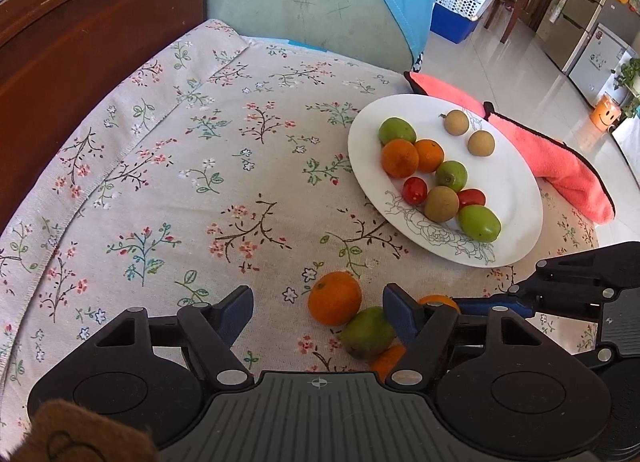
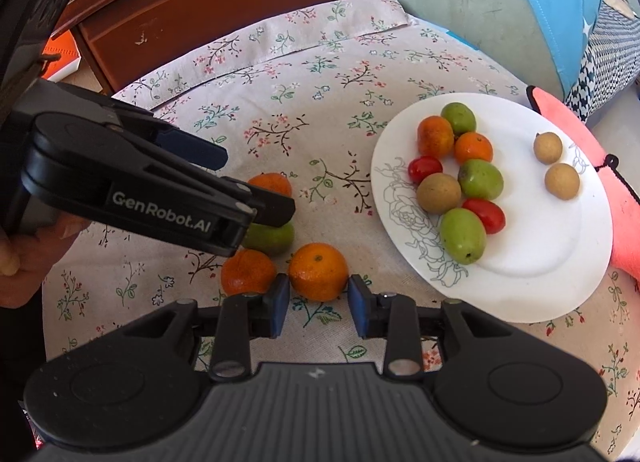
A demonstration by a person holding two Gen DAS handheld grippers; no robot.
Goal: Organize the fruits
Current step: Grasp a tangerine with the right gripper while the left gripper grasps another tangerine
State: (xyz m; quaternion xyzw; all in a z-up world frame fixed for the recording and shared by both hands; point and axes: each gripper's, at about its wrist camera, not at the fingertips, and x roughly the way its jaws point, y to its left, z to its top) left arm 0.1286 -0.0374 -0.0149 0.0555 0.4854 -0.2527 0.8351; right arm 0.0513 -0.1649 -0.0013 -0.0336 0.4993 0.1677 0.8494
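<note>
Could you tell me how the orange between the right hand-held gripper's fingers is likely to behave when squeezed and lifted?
The orange looks round and lies loose on flat cloth, so it would probably roll if nudged. Its dimpled skin should grip reasonably. It seems small, likely light; the right hand-held gripper pads flank it closely.

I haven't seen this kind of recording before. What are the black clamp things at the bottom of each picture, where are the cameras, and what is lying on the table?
There is no robot here. A person holds a pair of hand-held tongs in each hand, and each pair has a wide-angle camera looking forward along its two fingers. One picture looks past the left tongs and the other past the right tongs.

A flowered tablecloth carries a white plate of small fruit: green, orange, red and brown. A pink cloth lies beside the plate. Three oranges and a green fruit lie loose on the tablecloth.

The left tongs are open above the loose fruit and hold nothing. The right tongs flank the nearest orange, which rests on the tablecloth. I cannot tell whether they are squeezing it.
</note>
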